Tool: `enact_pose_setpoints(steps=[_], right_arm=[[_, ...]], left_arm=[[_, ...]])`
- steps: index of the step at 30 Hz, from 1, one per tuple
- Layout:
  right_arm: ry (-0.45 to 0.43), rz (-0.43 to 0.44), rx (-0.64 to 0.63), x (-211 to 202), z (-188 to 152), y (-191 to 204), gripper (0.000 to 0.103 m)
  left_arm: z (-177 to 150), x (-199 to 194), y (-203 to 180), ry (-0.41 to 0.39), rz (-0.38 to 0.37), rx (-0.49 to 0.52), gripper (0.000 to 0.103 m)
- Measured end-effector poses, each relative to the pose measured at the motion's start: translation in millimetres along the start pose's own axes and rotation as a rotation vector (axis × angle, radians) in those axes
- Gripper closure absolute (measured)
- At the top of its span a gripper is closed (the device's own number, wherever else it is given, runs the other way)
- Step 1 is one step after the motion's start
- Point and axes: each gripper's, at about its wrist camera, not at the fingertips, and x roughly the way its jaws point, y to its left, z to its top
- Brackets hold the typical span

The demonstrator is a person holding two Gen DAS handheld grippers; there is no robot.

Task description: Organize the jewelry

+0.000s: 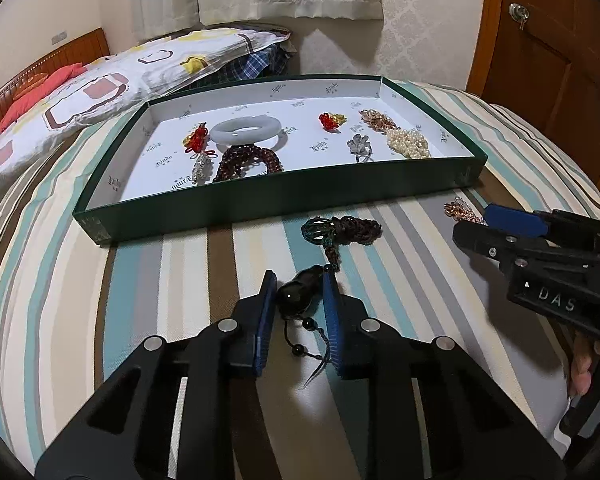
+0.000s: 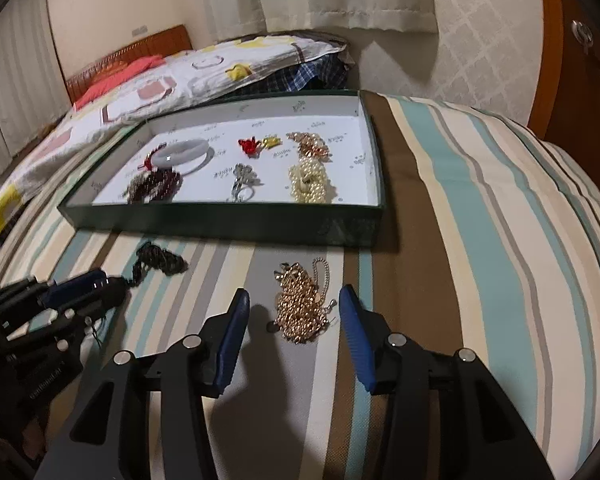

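Black pendant (image 1: 296, 298) on braided cord (image 1: 340, 230) pinched between left gripper (image 1: 300, 300) pads, lower centre. Right gripper (image 2: 294, 308) open astride gold chain (image 2: 302, 306), untouched. Green tray (image 1: 268, 204) beyond.

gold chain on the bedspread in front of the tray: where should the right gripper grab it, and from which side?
Grip the thick middle of the gold chain, coming down from above and the near side. It lies as a loose flat heap on the soft bedspread, with thin loops trailing toward the tray that would probably slip. The right gripper already stands open with a finger on either side of the heap, so lowering and closing should gather most of it.
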Motion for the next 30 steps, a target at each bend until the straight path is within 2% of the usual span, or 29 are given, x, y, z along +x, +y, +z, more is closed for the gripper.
enact_pose_setpoints(steps=[2, 6, 12, 30], right_arm=[[0.004, 0.014, 0.002, 0, 0, 0, 0.088], [0.002, 0.033, 0.014, -2, -1, -2, 0.092], [-0.019, 0.055, 0.017, -9, 0, 2, 0.093], [-0.179, 0.095, 0.031, -51, 36, 8, 0.094]], left_arm=[[1, -1, 2, -0.001, -0.005, -0.015, 0.080], [2, -1, 10, -0.004, -0.016, -0.058, 0.081], [5, -10, 19, -0.036, -0.013, -0.102, 0.081], [43, -59, 33, -0.195, -0.014, -0.153, 0.081]])
